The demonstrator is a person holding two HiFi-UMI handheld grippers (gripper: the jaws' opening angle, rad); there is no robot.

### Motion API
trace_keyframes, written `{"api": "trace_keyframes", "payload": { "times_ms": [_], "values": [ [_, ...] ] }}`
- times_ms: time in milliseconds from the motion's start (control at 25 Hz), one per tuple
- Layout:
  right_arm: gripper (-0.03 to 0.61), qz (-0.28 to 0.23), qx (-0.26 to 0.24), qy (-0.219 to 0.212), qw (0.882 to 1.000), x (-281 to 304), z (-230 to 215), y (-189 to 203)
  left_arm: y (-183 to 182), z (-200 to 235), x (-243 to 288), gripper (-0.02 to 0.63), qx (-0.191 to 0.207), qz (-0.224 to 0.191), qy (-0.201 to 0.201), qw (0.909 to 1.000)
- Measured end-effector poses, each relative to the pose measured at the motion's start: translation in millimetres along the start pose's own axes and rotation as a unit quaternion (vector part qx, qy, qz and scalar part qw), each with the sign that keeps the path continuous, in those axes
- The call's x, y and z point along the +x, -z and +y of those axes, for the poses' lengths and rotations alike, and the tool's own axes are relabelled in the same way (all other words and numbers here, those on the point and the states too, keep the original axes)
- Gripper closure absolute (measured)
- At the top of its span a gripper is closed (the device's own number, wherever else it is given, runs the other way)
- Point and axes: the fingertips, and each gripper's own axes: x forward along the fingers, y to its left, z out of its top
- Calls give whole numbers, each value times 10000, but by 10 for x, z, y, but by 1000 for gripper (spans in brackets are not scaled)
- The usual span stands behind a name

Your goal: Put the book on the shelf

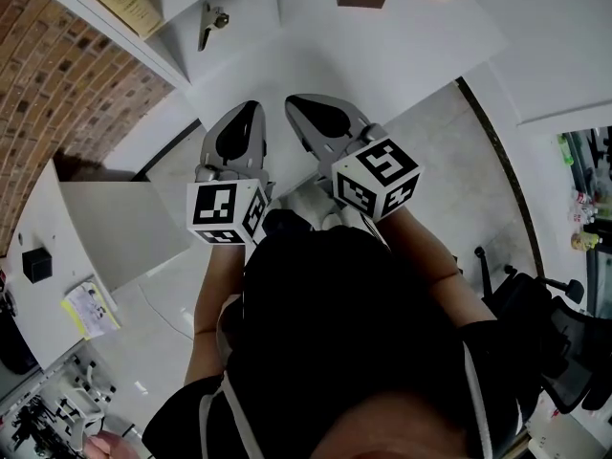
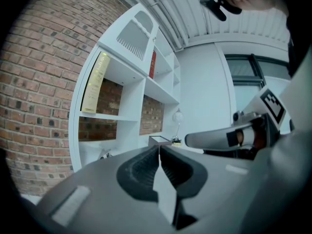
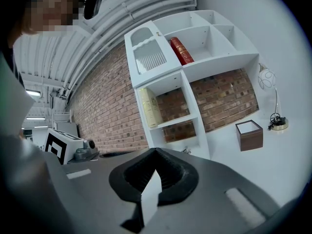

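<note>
A white shelf unit (image 3: 195, 74) stands against the brick wall ahead. A cream-yellow book (image 3: 150, 107) stands upright in its middle left compartment, and the same book (image 2: 95, 82) shows in the left gripper view. A red book (image 3: 181, 51) leans in the compartment above and to the right. My left gripper (image 1: 251, 108) and right gripper (image 1: 304, 103) are side by side in front of my body, pointing at the shelf. Both are shut with nothing between the pads. No book is in either gripper.
A white table (image 1: 382, 55) runs from the shelf's foot, bearing a brown open box (image 3: 249, 134), a wire lamp on a gold base (image 3: 278, 123) and a small metal item (image 1: 212, 22). A low white desk (image 1: 105, 228) is at my left, an office chair (image 1: 545, 323) at my right.
</note>
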Motion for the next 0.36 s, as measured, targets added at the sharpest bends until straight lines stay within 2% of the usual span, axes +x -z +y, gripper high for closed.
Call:
{"api": "trace_keyframes", "payload": {
  "times_ms": [360],
  "values": [
    [581,32,21,-99,9999,-16,132,-15,-47,15,-171,600,28,-29,-105,9999]
  ]
}}
